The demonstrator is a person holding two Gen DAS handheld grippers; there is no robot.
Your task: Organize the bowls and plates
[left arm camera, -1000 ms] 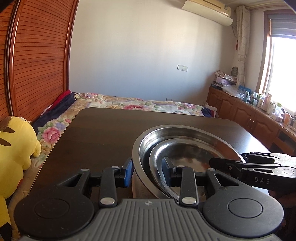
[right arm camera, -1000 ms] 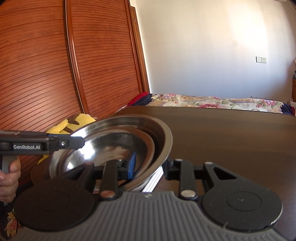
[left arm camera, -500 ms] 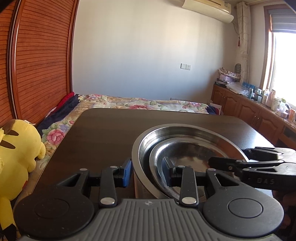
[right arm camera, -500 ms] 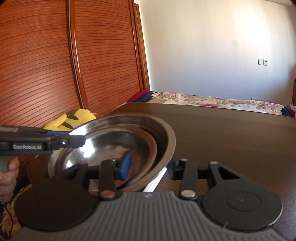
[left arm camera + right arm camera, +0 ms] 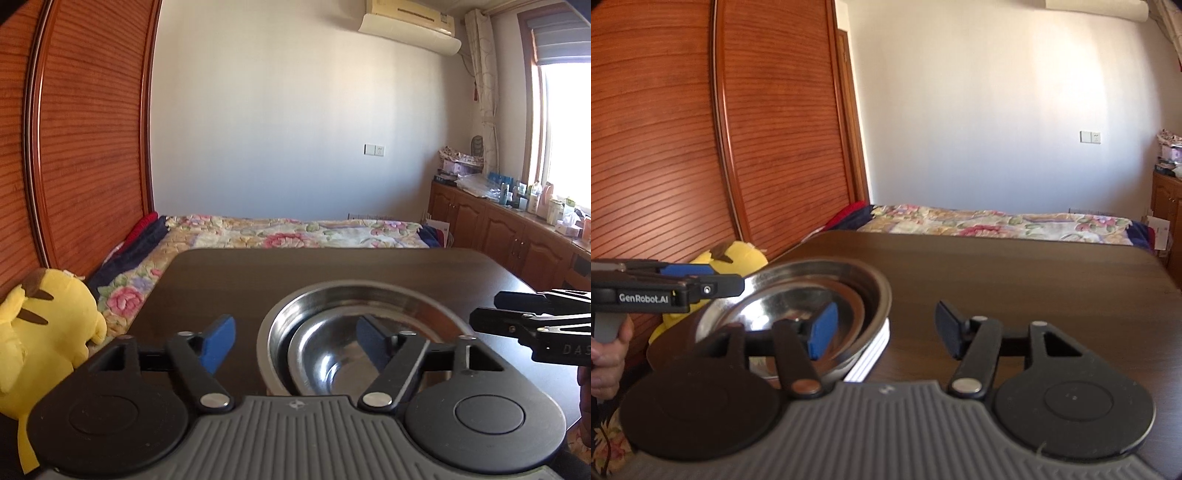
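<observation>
A large steel bowl (image 5: pixel 354 295) holds a smaller steel bowl (image 5: pixel 325 354) nested inside it, on the dark wooden table (image 5: pixel 258 273). In the right wrist view the large bowl (image 5: pixel 875 280) sits on a stack of white plates (image 5: pixel 871 354). My left gripper (image 5: pixel 295 341) is open, its jaws wide apart on either side of the near rim. My right gripper (image 5: pixel 886 328) is open too, its left pad over the bowls and its right one over bare table. Neither holds anything.
A yellow plush toy (image 5: pixel 40 332) sits off the table's left edge. A bed with a floral cover (image 5: pixel 295 232) lies beyond the far edge. Wooden slatted doors (image 5: pixel 683 147) stand at the left. Cabinets (image 5: pixel 517 240) with clutter line the right wall.
Both grippers opened and let go of the bowl rims. Both pulled back and rose a little, so the bowls look lower and further away.
</observation>
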